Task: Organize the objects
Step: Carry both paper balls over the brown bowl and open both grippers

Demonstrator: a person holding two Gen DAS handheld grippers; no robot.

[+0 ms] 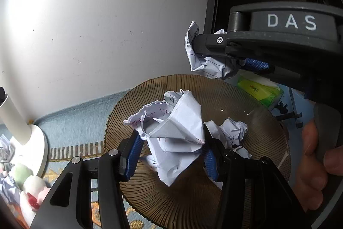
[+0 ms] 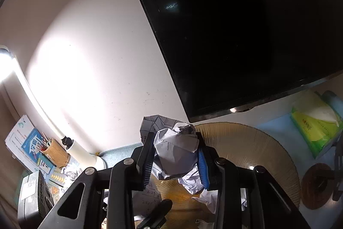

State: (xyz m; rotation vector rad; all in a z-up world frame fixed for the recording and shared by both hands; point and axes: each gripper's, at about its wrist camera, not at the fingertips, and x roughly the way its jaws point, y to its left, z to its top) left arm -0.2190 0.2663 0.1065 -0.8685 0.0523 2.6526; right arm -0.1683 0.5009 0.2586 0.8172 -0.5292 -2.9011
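Note:
In the left wrist view my left gripper (image 1: 172, 149) is shut on a large crumpled white paper (image 1: 178, 132), just above a brown ribbed glass plate (image 1: 193, 203). A smaller paper ball (image 1: 234, 131) lies in the plate to its right. Higher up on the right, my right gripper (image 1: 212, 57) clamps a second crumpled sheet (image 1: 203, 65) over the plate's far rim. The right wrist view shows that gripper (image 2: 175, 156) shut on its grey-white paper wad (image 2: 176, 151) above the plate (image 2: 246, 147), with more crumpled papers (image 2: 193, 182) below.
A black screen (image 2: 235, 35) stands behind the plate against a white wall. A green tissue pack (image 2: 315, 128) and a dark round coaster (image 2: 319, 186) lie right. Left are a white lamp base (image 1: 32, 143), a pen holder (image 2: 55, 151), paper scraps and small toys (image 1: 27, 181). A hand (image 1: 310, 153) grips the right handle.

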